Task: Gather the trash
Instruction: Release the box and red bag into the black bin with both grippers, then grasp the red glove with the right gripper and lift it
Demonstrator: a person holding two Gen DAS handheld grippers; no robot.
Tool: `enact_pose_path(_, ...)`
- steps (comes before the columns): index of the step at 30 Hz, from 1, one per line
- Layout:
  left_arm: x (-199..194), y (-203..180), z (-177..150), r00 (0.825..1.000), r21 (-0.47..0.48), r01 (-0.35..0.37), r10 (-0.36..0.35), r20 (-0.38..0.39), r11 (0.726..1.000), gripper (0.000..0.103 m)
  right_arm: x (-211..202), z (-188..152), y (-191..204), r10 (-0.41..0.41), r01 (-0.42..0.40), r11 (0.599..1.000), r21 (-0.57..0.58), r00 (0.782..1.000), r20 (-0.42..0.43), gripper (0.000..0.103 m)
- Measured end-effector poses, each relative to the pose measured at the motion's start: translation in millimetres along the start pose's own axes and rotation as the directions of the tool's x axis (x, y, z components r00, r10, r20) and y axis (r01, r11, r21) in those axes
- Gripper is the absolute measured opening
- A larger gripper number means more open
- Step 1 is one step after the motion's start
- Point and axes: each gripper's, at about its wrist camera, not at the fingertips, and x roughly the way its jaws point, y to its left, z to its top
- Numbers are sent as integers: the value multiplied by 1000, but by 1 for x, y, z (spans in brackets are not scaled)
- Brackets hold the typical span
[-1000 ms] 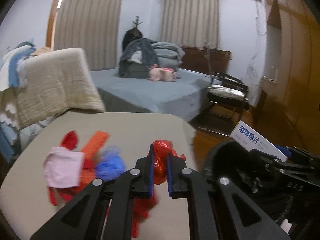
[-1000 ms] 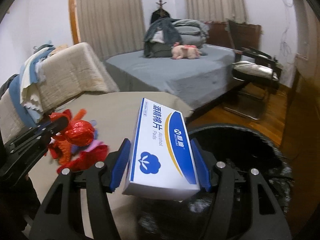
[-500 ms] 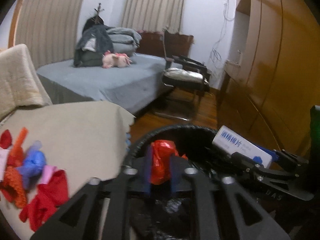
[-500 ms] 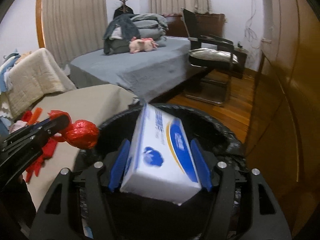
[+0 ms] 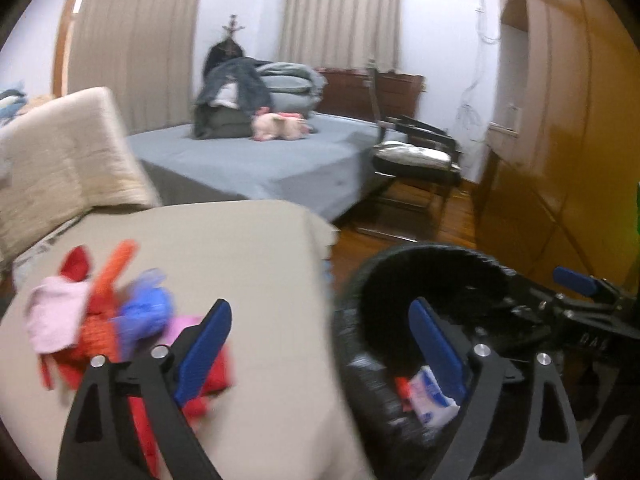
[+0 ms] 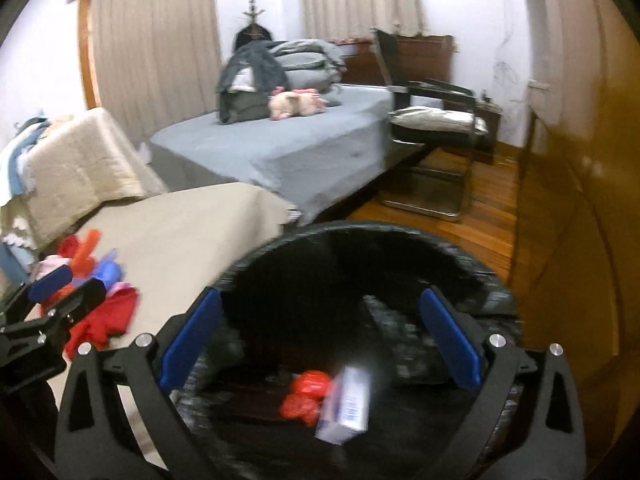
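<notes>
Crowding the space left of the left gripper (image 5: 320, 340) is a heap of trash (image 5: 100, 320) in red, orange, blue and pink, lying on the beige table (image 5: 240, 248); part of it sits behind the left finger. Ahead and to its right stands the black-lined bin (image 5: 424, 256), and the right finger reaches over its rim. Beyond the table are a grey bed (image 5: 260, 160) and a chair (image 5: 416, 156).

Both grippers gape wide with nothing between the blue pads. The right gripper (image 6: 320, 344) hangs directly over the bin (image 6: 360, 232), its mouth filling the gap between the fingers.

Below the right gripper, inside the bin, lie the white-and-blue box (image 6: 348, 408) and the red wrapper (image 6: 306, 396), touching each other. Motion blur smears both, and the box print cannot be read. From the left wrist only a corner of the box (image 5: 430, 396) shows, behind the right finger.

Half a second ago the left jaws pinched the red wrapper and the right jaws clamped the box above the bin; both have since been let go and dropped in.
</notes>
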Motion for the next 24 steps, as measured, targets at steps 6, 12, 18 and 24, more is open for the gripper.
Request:
enact_pose_path(6,-30,62,-14,988,-36,-152,153,14,988,90,11,7,69,132,-132,988,-74,991,-7,97)
enact_pose_path(12,-46,111,-28,966,-88,-257,258,-2,962,90,30,0,130,228,-233,966,-116,972,-53,97)
enact_pose_path(18,-49,143,-42,950,-125,-311,310,-26,942,90,54,-17,172,256,-268,953,-143,962,-95,97)
enact_pose_path(24,-45,165,-55,941,-146,-338,334,-56,930,90,78,-32,202,265,-288,941,-180,954,-142,97)
